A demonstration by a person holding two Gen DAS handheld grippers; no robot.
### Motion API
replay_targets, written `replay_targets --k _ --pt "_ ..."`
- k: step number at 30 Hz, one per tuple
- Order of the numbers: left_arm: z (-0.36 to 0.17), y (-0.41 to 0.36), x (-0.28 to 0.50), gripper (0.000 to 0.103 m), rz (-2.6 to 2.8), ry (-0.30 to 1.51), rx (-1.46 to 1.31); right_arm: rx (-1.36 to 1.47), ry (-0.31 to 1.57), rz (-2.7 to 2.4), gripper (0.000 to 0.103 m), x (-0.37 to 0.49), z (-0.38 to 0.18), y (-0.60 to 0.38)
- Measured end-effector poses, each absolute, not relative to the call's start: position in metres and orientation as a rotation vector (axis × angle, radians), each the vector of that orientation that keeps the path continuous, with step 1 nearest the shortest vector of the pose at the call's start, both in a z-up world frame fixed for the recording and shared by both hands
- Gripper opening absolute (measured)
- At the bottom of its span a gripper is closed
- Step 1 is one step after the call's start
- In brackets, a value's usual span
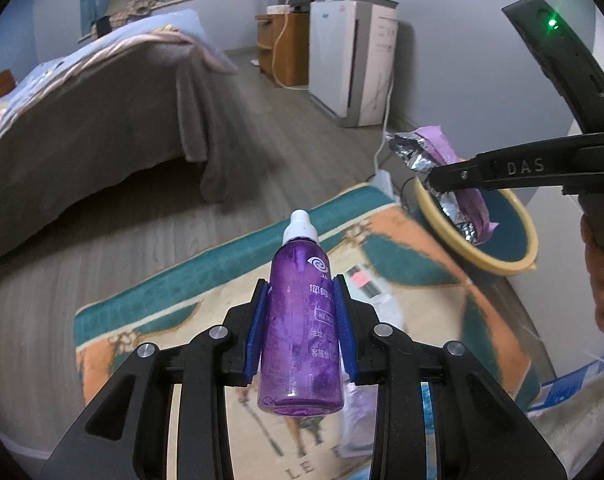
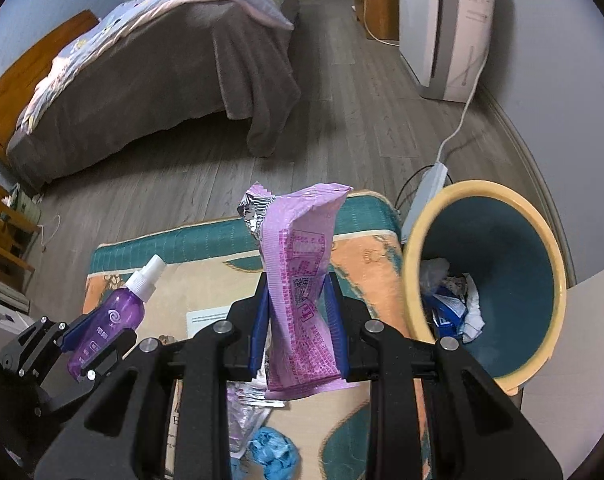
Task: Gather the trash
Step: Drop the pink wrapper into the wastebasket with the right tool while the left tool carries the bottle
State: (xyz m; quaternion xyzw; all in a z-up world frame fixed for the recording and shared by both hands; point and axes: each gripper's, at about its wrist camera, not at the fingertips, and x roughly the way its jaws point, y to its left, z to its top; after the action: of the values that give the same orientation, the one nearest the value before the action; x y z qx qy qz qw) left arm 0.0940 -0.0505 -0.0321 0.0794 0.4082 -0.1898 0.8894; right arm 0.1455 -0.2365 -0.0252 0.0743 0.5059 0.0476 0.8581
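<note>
My left gripper (image 1: 302, 300) is shut on a purple spray bottle (image 1: 302, 328) with a white cap, held above the patterned rug; it also shows in the right wrist view (image 2: 109, 320). My right gripper (image 2: 297, 304) is shut on a purple foil-lined snack wrapper (image 2: 302, 280), held upright left of the trash bin (image 2: 558, 292). In the left wrist view the wrapper (image 1: 454, 176) hangs over the bin's yellow rim (image 1: 462, 248). The bin has a teal inside and holds crumpled paper and a blue packet (image 2: 450, 312).
The rug (image 2: 366, 264) carries a crumpled blue wad (image 2: 273, 452), a clear wrapper (image 2: 245, 416) and a paper sheet (image 2: 205, 320). A bed (image 2: 161, 80) stands behind. A white appliance (image 2: 454, 28), power strip (image 2: 430, 188) and cable lie along the right wall.
</note>
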Motion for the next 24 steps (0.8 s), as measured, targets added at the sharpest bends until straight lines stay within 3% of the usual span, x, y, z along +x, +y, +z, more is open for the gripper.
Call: replay_targets --k 24 --pt "-0.037 -0.139 0.084 0.033 -0.533 0.837 0.223 0.211 1.038 -0.132 0.026 0.144 -0.03 -0.388"
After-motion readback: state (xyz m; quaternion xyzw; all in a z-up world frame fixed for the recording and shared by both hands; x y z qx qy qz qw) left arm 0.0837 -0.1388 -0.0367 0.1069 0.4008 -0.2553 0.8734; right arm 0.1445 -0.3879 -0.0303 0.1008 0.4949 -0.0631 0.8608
